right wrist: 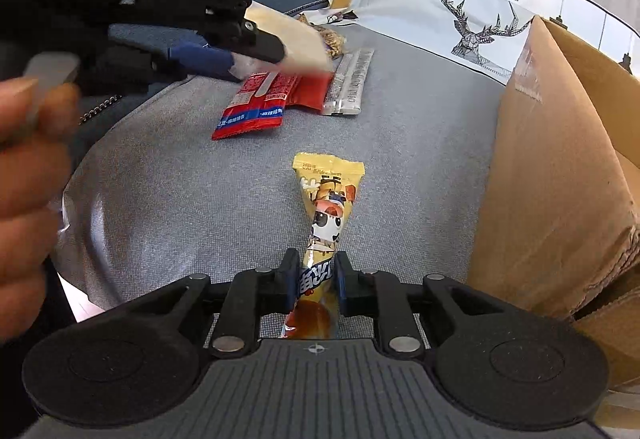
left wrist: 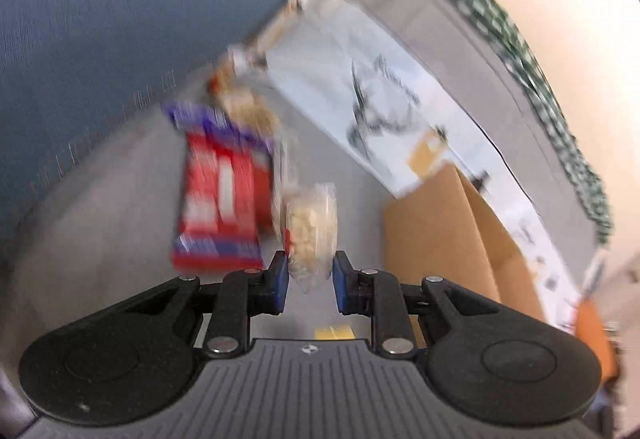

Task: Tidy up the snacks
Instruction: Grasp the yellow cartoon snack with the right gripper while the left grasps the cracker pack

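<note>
My left gripper (left wrist: 310, 279) is shut on a clear packet of pale snack pieces (left wrist: 310, 223), held above the grey sofa seat (left wrist: 100, 231); this view is blurred. In the right wrist view the same left gripper (right wrist: 256, 61) holds that pale packet (right wrist: 296, 37) over the red packets (right wrist: 260, 99). My right gripper (right wrist: 317, 275) is shut on the lower end of a yellow cartoon-print snack packet (right wrist: 330, 195), whose top end lies towards the red packets. The red packets (left wrist: 220, 199) lie flat on the seat, with a silver packet (right wrist: 352, 79) beside them.
An open cardboard box (right wrist: 560, 179) stands at the right on the seat, also the brown box (left wrist: 440, 239). A white cushion with a deer print (right wrist: 472, 19) leans behind. A person's hand (right wrist: 24, 179) grips the left tool at the far left. A brown snack (right wrist: 332, 37) lies behind the red packets.
</note>
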The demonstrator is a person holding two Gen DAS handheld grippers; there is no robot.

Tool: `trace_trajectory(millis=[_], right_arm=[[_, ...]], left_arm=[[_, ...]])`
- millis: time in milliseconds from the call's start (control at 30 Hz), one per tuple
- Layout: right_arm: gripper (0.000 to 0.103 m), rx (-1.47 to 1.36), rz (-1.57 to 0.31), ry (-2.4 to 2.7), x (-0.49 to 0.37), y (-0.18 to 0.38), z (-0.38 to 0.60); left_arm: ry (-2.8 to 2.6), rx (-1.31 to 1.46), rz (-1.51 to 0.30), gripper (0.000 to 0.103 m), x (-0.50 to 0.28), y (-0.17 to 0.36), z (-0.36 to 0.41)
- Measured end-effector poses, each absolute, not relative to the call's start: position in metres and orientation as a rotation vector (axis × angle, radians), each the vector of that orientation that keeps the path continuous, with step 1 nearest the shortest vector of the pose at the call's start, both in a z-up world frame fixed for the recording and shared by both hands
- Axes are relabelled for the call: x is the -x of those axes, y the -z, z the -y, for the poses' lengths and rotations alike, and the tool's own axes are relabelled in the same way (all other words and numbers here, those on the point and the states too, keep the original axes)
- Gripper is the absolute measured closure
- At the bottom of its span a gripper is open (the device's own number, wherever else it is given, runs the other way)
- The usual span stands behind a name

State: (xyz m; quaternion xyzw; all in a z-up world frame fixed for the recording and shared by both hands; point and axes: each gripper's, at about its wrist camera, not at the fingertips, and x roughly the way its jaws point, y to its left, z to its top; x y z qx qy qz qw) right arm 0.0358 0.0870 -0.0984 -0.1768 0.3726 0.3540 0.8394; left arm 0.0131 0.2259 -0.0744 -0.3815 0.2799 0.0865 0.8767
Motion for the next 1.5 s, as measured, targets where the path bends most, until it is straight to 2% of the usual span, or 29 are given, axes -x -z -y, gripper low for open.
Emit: trace_trajectory(millis=[233, 300, 433, 500, 700, 967, 1033, 1067, 1333, 1500], right_arm=[[0.083, 0.349, -0.798, -0.759, -0.037, 0.099, -0.085], [0.083, 0.340, -0.791, -0.764, -0.037, 0.098, -0.084], [0.083, 0.325, -0.785, -0.775, -0.039, 0.098, -0.080], [0.083, 0.321, -0.786, -0.773, -0.040, 0.097, -0.080], [0.083, 0.289, -0.813, -0.755, -0.043, 0.097, -0.076], [0.083, 0.306, -0.843, -0.748, -0.045, 0.099, -0.079], [0.083, 0.310, -0.845, -0.747, -0.046, 0.099, -0.079], [0.082, 0.309, -0.847, -0.747, -0.046, 0.099, -0.078], [0.083, 0.300, -0.849, -0.738, -0.048, 0.098, -0.079], [0.083, 0.280, -0.854, -0.736, -0.047, 0.096, -0.076]], left_arm=[[-0.314, 0.805, -0.727, 0.076, -0.004, 0.094, -0.223], [-0.353, 0.780, -0.716, 0.066, 0.000, 0.091, -0.223], [-0.415, 0.656, -0.681, 0.056, 0.001, 0.080, -0.213], [-0.431, 0.568, -0.663, 0.045, -0.004, 0.072, -0.205], [-0.413, 0.350, -0.616, 0.030, -0.020, 0.062, -0.184], [-0.297, 0.045, -0.709, 0.033, -0.058, 0.088, -0.142], [-0.294, 0.023, -0.752, 0.049, -0.062, 0.097, -0.139], [-0.286, 0.039, -0.771, 0.063, -0.062, 0.100, -0.142], [-0.301, 0.310, -0.778, 0.063, -0.034, 0.084, -0.169], [-0.338, 0.348, -0.838, 0.062, -0.026, 0.085, -0.170]])
